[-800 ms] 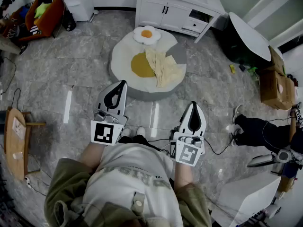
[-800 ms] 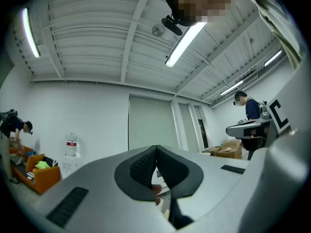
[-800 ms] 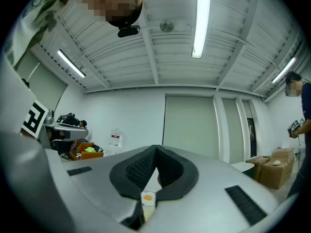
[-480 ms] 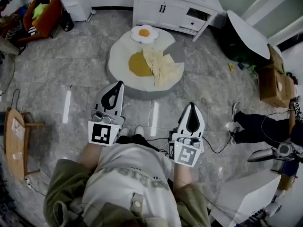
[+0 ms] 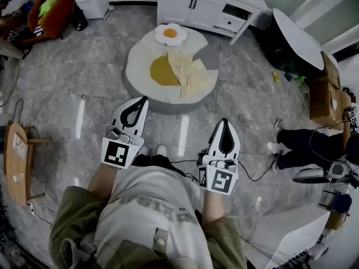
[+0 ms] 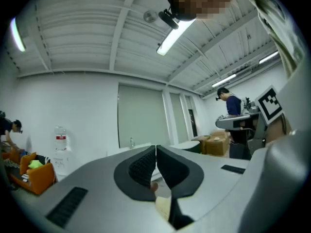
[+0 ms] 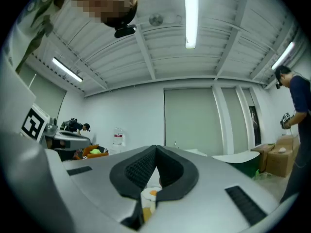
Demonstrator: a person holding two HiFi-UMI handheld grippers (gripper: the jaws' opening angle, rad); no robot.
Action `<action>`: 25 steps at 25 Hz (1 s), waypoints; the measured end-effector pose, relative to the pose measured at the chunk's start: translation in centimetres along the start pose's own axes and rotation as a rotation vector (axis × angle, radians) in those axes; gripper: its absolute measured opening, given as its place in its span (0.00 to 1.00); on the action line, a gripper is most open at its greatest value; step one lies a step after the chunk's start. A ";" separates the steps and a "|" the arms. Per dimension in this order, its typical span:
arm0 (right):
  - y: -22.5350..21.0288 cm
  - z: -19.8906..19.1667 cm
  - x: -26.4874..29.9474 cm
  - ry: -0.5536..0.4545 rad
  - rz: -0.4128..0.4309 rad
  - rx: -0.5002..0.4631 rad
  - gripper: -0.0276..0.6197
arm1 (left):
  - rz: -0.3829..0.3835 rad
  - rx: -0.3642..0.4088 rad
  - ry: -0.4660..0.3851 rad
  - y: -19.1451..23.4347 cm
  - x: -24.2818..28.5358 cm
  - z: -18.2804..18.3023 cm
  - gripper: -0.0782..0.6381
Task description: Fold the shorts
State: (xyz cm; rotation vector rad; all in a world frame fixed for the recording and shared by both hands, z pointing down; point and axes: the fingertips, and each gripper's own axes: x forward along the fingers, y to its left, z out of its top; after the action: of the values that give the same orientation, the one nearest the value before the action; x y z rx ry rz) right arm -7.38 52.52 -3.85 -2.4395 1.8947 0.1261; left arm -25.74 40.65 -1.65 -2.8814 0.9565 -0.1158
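Pale cream shorts [image 5: 189, 75] lie spread on a round white floor cushion [image 5: 141, 59], beside a mustard-yellow patch [image 5: 163, 72]. A fried-egg pillow [image 5: 170, 34] rests at the cushion's far rim. My left gripper [image 5: 144, 100] is held level in front of the person, well short of the cushion, jaws shut with nothing between them. My right gripper [image 5: 225, 122] is level too, shut and empty, nearer the body. In the left gripper view the left gripper [image 6: 156, 148] has its pads pressed together. In the right gripper view the right gripper [image 7: 156, 148] shows the same.
A white cabinet [image 5: 210, 4] stands behind the cushion. An orange chair [image 5: 49, 17] with clothes is at far left, a wooden stool [image 5: 17, 162] at left. A round white table [image 5: 298, 37], cardboard boxes [image 5: 325, 97] and a seated person's legs [image 5: 305, 148] are at right. Cables [image 5: 255, 178] trail on the floor.
The cushion and cabinet have slid up in the head view, as the head has moved. Both grippers have kept their pose, shut.
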 end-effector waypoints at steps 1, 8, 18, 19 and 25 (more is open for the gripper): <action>-0.5 -0.3 0.2 0.001 0.006 0.029 0.07 | -0.023 0.010 0.027 -0.3 0.5 -0.5 0.13; -2.7 -3.6 3.1 0.097 0.127 0.087 0.47 | -0.072 0.057 0.099 -0.1 3.6 -2.4 0.54; -4.5 -8.6 10.0 0.188 0.078 0.131 0.47 | -0.095 0.082 0.234 4.4 9.7 -8.0 0.54; -4.5 -9.1 11.0 0.197 0.077 0.135 0.47 | -0.102 0.089 0.251 5.0 10.7 -8.5 0.54; -4.5 -11.9 18.2 0.251 0.061 0.149 0.47 | -0.139 0.065 0.298 9.5 17.1 -11.4 0.54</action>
State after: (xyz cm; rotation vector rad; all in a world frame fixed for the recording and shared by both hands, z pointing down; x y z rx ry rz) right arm 1.84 35.03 6.22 -2.3945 1.9914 -0.3224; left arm -18.89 22.05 9.15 -2.9186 0.7730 -0.5900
